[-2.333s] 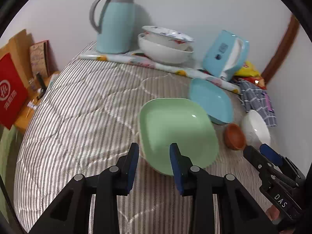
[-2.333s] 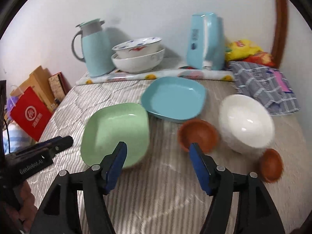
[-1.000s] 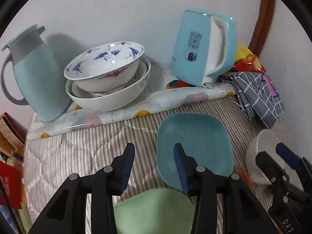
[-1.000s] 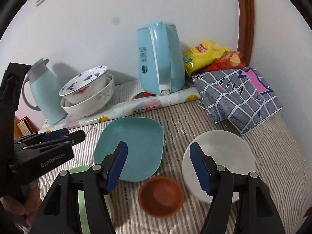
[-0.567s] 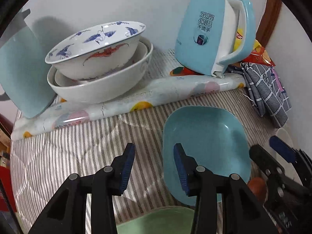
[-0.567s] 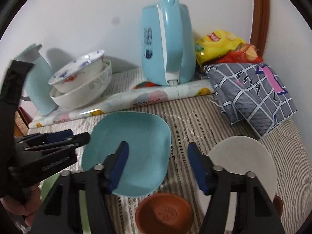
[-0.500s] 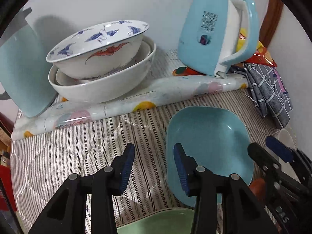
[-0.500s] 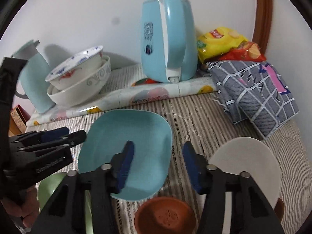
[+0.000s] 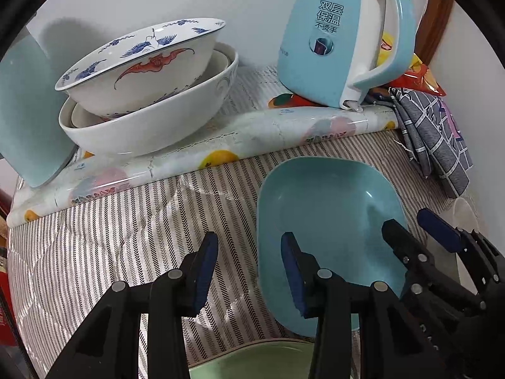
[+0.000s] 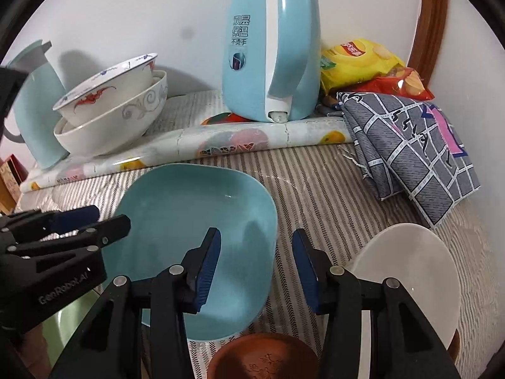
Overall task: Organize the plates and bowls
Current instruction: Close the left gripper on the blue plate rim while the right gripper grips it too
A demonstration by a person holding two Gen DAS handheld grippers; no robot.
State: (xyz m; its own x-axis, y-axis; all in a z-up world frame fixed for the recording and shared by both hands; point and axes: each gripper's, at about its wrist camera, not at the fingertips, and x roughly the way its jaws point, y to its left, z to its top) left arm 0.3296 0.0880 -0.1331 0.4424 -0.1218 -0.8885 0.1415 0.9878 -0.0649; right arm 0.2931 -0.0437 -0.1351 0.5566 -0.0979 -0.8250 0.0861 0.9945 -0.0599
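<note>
Now both hand-held grippers straddle blue plate (image 10: 189, 221) rims.

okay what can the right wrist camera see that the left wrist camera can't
Only the right wrist view: the brown bowl at its bottom edge, the thermos spout, and the yellow snack bag whole.
Only the left wrist view: the blue plate's left rim straddled by the left gripper.
Both: the blue plate, green plate, white bowl, stacked bowls, kettle, checked cloth and both grippers; the right gripper straddles the plate's right rim, not pressing it.
</note>
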